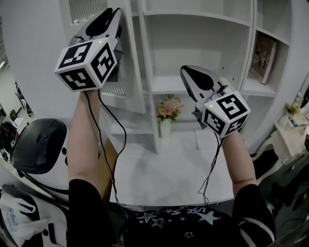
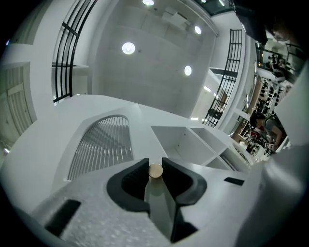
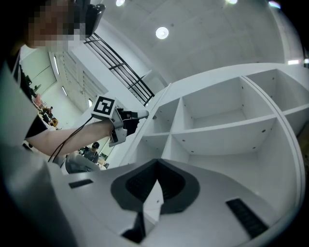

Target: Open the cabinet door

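The white cabinet door (image 1: 131,72), with an arched slatted panel (image 2: 101,144), stands swung out from the open shelf unit (image 1: 203,43). My left gripper (image 1: 115,13) is raised at the upper left and shut on the door's small round wooden knob (image 2: 155,171). The knob sits pinched between the black pads. My right gripper (image 1: 187,71) hovers in front of the middle shelves, apart from the door, jaws together with nothing between them (image 3: 156,166). The right gripper view also catches the left gripper (image 3: 126,119) at the door's edge.
A white vase of flowers (image 1: 166,115) stands on the low shelf, and a framed picture (image 1: 263,57) leans in the right compartment. A white desk surface (image 1: 169,169) lies below. A white machine with a black dome (image 1: 38,144) sits at the left.
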A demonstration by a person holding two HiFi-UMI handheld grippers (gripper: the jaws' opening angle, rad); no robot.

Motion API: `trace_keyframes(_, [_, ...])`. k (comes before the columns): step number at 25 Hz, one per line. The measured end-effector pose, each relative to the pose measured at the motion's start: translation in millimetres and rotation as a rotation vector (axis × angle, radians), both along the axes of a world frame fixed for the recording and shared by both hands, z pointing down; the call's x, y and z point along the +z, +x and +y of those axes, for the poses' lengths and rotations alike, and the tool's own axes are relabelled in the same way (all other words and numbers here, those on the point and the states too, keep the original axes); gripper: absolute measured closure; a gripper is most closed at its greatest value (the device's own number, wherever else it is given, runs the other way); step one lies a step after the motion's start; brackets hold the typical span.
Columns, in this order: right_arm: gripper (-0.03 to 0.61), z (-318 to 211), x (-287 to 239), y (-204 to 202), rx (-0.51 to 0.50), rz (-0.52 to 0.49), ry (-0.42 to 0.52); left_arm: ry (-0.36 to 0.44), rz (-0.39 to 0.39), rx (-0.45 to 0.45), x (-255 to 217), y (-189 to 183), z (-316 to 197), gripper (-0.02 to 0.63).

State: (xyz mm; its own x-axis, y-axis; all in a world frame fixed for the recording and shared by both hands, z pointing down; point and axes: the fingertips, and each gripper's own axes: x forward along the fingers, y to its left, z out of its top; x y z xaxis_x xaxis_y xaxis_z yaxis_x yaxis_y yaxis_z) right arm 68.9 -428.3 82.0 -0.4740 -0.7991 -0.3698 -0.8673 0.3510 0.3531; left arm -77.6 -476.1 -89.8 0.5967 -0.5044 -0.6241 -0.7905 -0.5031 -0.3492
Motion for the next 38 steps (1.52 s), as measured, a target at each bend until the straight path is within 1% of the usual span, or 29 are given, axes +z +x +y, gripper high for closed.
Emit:
trace_keyframes(11, [0.572, 6.4, -7.4, -39.1, 0.013, -0.012, 0.012, 0.013, -0.037, 0.148, 1.0, -33.1, 31.6, 0.52])
trace_keyframes(18, [0.572, 9.8, -13.6, -77.9, -0.004, 0.01, 0.029, 0.028, -0.028, 0.244, 1.1, -71.6, 58.3, 0.52])
trace_keyframes(21, [0.572, 10.5, -15.4, -95.3, -0.014, 0.006, 0.034, 0.052, -0.019, 0.258, 1.3, -93.8, 69.2, 0.52])
trace_keyframes(26, [0.572, 9.5, -11.5, -137.1, -0.049, 0.022, 0.03, 0.094, -0.006, 0.245, 1.7, -136.4, 83.9, 0.522])
trace_keyframes(29, [0.572, 10.4, -8.0, -161.1, -0.067, 0.022, 0.024, 0.08, 0.023, 0.28, 3.1, -162.3, 87.3, 0.518])
trace_keyframes(32, [0.572, 14.3, -8.6, -197.1, -0.084, 0.029, 0.03, 0.071, 0.061, 0.32, 2.2, -204.8, 94.5, 0.518])
trace_keyframes(34, [0.572, 15.2, -9.5, -217.1, -0.092, 0.028, 0.034, 0.058, 0.071, 0.341, 1.3, -226.6, 97.0, 0.518])
trace_keyframes(38, [0.572, 12.2, -6.0, -227.7, -0.106, 0.017, 0.034, 0.047, 0.064, 0.371, 1.9, -232.9, 89.5, 0.517])
